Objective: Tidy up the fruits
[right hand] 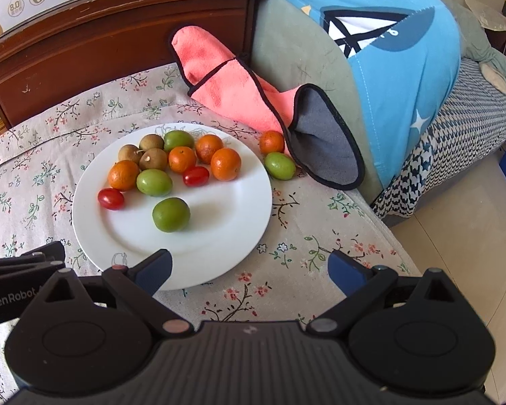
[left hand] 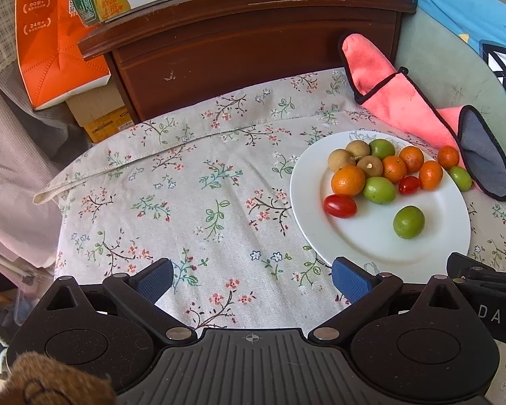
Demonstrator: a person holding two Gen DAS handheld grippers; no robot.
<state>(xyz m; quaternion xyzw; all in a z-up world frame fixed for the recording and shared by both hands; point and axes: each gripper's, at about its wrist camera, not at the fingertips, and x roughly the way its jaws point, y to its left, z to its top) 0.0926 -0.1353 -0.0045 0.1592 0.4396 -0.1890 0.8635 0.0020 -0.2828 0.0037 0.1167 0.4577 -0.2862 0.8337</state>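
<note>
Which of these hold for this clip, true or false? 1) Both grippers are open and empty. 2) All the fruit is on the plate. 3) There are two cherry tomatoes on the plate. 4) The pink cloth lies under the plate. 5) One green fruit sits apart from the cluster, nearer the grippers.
1) True: the left gripper and right gripper have their fingers spread with nothing between them.
2) False: an orange fruit and a green fruit lie on the tablecloth beside the plate.
3) True: cherry tomatoes.
4) False: the pink cloth lies behind the plate, clear of it.
5) True: the lone green fruit.
</note>
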